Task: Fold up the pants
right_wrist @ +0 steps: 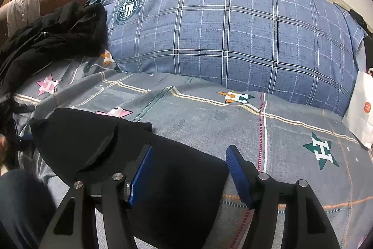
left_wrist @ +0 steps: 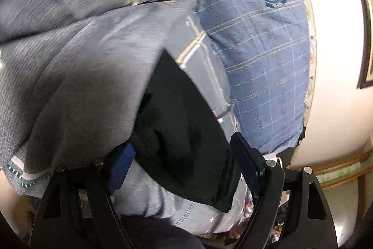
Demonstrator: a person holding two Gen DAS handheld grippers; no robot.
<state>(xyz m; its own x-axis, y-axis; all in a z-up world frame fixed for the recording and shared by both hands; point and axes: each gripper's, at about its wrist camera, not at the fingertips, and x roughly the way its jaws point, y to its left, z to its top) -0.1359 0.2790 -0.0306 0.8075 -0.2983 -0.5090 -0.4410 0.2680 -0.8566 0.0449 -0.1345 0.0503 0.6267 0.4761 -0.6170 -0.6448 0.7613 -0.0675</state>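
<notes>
The black pants point(right_wrist: 130, 155) lie folded on the grey star-patterned bed sheet point(right_wrist: 209, 118), near the front left in the right wrist view. My right gripper point(right_wrist: 188, 175) is open, its blue pads point(right_wrist: 237, 176) above the pants' right end, holding nothing. In the left wrist view the pants point(left_wrist: 181, 127) sit between the jaws of my left gripper point(left_wrist: 186, 162), which stand wide apart. A fold of the grey sheet point(left_wrist: 70, 76) drapes over the left finger and hides its tip.
A big blue plaid pillow point(right_wrist: 233, 27) lies across the back of the bed, also in the left wrist view point(left_wrist: 261, 62). A heap of black clothing point(right_wrist: 53, 36) sits at the back left. A white paper bag point(right_wrist: 361, 109) stands at the right edge.
</notes>
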